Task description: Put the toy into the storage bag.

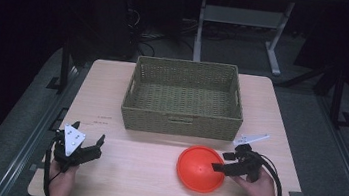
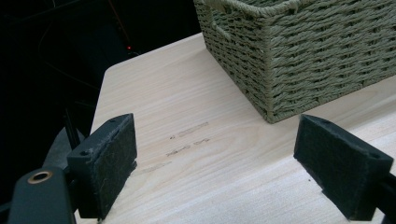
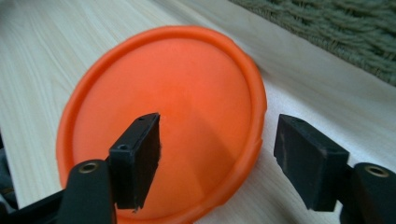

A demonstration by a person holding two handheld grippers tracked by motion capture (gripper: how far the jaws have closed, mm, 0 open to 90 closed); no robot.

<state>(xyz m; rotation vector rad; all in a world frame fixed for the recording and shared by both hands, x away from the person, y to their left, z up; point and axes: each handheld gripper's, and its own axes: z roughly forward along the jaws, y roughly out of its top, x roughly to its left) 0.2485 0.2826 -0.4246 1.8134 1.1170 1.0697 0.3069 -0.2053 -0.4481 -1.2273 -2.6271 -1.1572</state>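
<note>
Pale wood table (image 1: 143, 175) – dark room; left hand-held gripper (image 1: 87, 143) gapes empty, right hand-held gripper (image 1: 222, 162) straddles the orange plate's (image 1: 196, 168) rim.

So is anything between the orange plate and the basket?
Nothing visible does. The plate lies on bare table just in front of the basket, which looks empty. The right gripper is open, its jaws astride the plate's rim.

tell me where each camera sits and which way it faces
High view: above the person's side, looking forward and down on table, basket, orange plate; both hands and grippers show.
Left gripper view: on left gripper, facing the basket corner; open fingers show.
Right gripper view: on right gripper, over the plate's rim.
All share the basket.
</note>
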